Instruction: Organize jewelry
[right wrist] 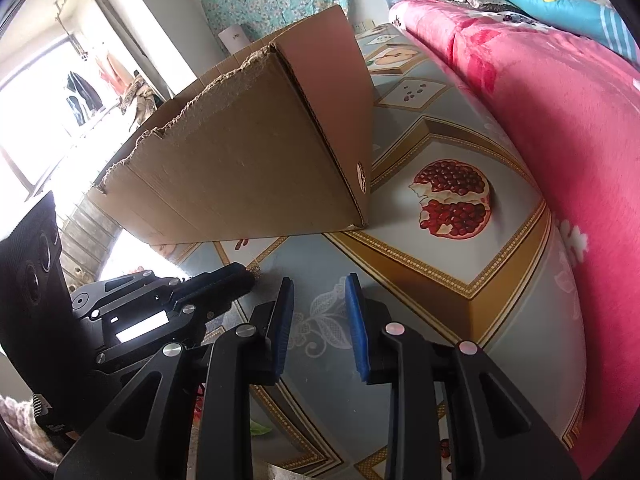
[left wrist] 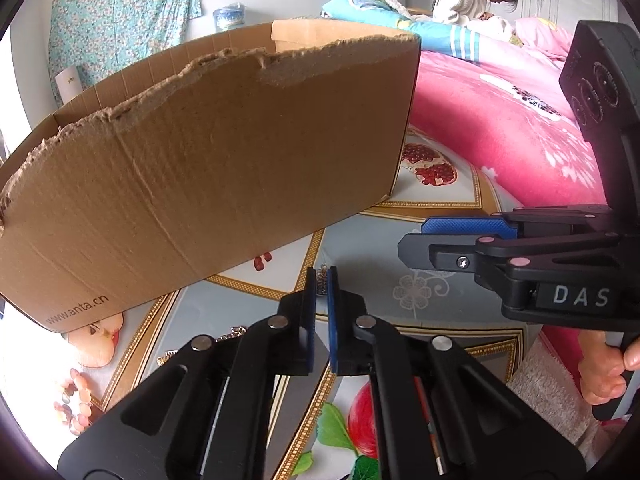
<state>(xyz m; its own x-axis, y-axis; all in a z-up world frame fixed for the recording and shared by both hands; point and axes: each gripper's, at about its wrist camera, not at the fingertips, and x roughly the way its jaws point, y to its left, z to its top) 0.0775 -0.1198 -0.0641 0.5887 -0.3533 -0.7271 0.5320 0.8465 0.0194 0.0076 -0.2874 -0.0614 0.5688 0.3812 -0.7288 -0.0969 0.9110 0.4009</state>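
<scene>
Jewelry was split between 2 places in the left wrist view. A small metal piece (left wrist: pixel 321 283) sat pinched between the blue pads of the left gripper (left wrist: pixel 321 286), whose jaws stood narrow, closed on it near their tips. Behind that gripper's left linkage a chain (left wrist: pixel 232 333) lay on the tablecloth (left wrist: pixel 400 288), and a pink bead bracelet (left wrist: pixel 74 400) lay further to the lower left, both low in the frame beside the gripper body. The box (left wrist: pixel 208 168), with its torn rim and open top, stood ahead and to the left of the jaws, its near wall just beyond the fingertips and rising well above them. So the held piece was below the rim and outside the wall; I judged that the coming move would need a lift up and forward over that torn edge. The right gripper (left wrist: pixel 416 240) pointed in from the right, lying sideways over the cloth, apart from the held piece.

From the right wrist view, the right gripper (right wrist: pixel 320 300) had its jaws wide with nothing between them, only patterned cloth. The box (right wrist: pixel 248 152) stood ahead and to the left, corner toward the camera. The left gripper (right wrist: pixel 244 276) lay to the left, its tips nearer the box wall; the piece it held could not be made out here.
</scene>
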